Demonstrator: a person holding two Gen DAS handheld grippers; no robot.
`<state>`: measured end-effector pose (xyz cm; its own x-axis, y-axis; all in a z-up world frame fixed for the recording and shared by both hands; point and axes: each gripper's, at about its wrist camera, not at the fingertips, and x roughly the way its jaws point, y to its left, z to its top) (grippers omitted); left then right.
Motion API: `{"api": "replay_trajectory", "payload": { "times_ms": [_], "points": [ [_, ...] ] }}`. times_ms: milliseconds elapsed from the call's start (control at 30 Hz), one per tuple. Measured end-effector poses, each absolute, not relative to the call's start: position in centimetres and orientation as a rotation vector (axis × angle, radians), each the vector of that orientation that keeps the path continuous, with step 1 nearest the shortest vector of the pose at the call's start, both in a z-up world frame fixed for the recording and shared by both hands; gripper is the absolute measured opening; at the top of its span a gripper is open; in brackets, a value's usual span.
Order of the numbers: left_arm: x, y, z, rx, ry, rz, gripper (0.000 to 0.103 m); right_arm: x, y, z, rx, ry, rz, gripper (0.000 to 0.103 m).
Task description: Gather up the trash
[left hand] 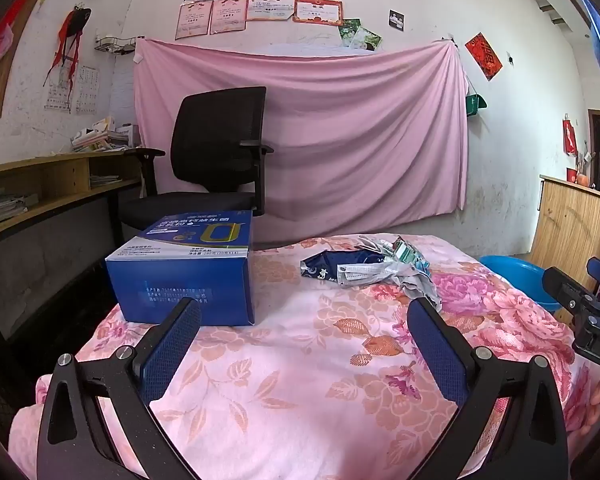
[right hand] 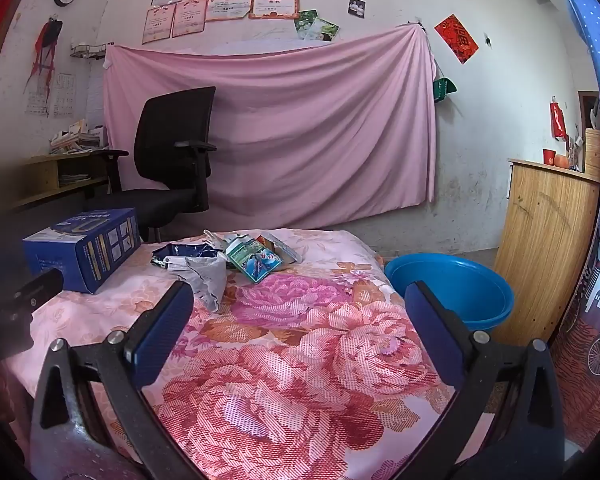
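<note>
Trash [left hand: 370,266] lies in a loose heap on the flowered bed [left hand: 300,360], just right of the blue box [left hand: 184,276] and toward the bed's far edge. In the heap are a dark blue foil wrapper [left hand: 326,266], a crumpled grey-white sheet [right hand: 208,280] and a green-printed packet [right hand: 252,260]. A blue basin [right hand: 452,288] sits on the floor beyond the bed, right of the box, and looks like the likely bin, though that is a guess.

Both claws hover low over the bed, short of the heap. The left claw [left hand: 304,344] has its jaws spread as wide as they go, with nothing between them; the right claw [right hand: 300,332] is the same, wide and empty.

To do the pick well, I would take one piece at a time. The right claw sits nearer the grey-white sheet, so it suits that first. Come in low, straddle a raised fold, and close without pinching the bedcover.

Hard to make out: how many pieces the heap holds, since they overlap. Whether the box is trash or a container I cannot tell; its top looks closed. The basin's inside is only partly seen, cut by the bed edge.
</note>
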<state>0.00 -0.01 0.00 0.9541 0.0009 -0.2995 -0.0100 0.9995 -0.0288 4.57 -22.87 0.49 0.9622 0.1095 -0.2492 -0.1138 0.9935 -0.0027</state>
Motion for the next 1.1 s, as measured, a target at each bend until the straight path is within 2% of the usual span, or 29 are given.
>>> {"api": "replay_trajectory", "payload": {
  "times_ms": [1100],
  "points": [
    [-0.24, 0.24, 0.10, -0.027, 0.299, 0.008, 0.101, 4.52, -22.88, 0.50, -0.017, 0.253, 0.113, 0.103]
  ]
}}
